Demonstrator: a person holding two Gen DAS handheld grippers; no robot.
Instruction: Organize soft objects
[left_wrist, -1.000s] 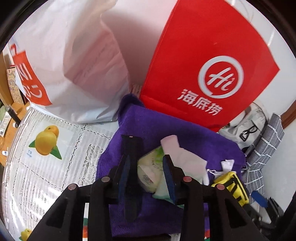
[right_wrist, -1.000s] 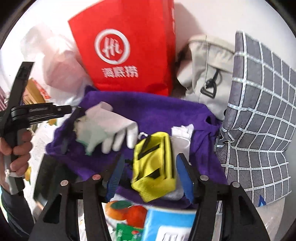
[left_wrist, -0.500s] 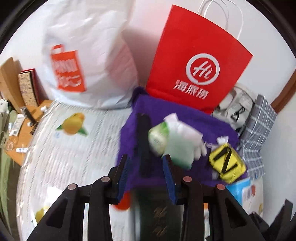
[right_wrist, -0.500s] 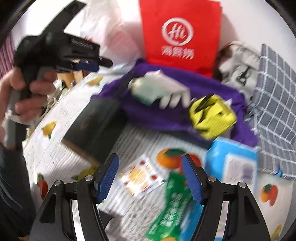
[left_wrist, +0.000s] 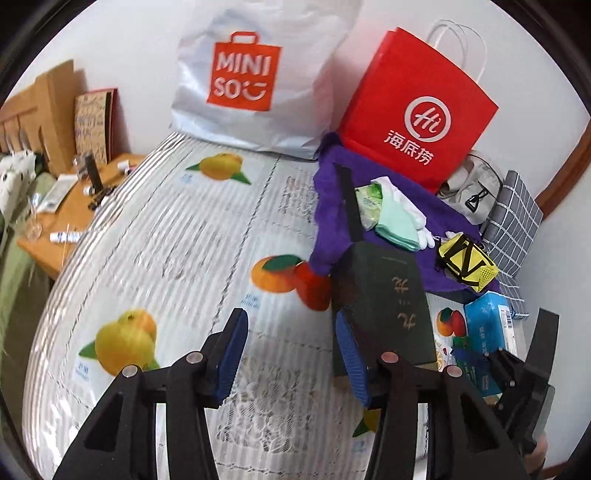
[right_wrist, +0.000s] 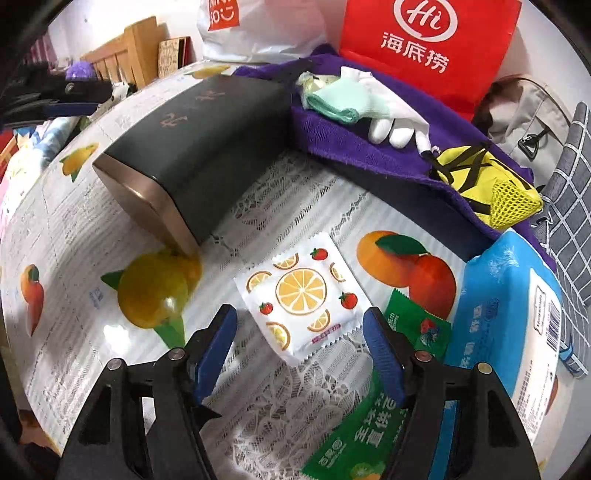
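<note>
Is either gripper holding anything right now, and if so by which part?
Nothing is held. The left gripper and right gripper are both open and empty above the table.

Worktop (right_wrist: 74, 229) covered by a white lace-patterned cloth (right_wrist: 280, 398) printed with oranges and lemons. Directly on it: dark box (right_wrist: 207, 129) lying flat, purple towel (right_wrist: 332, 136) at the back, small sachet with citrus slices (right_wrist: 303, 295), green packet (right_wrist: 354, 439), blue tissue pack (right_wrist: 506, 317). Against the wall, white shopping bag (left_wrist: 258, 74) and red paper bag (left_wrist: 417, 110).
</note>
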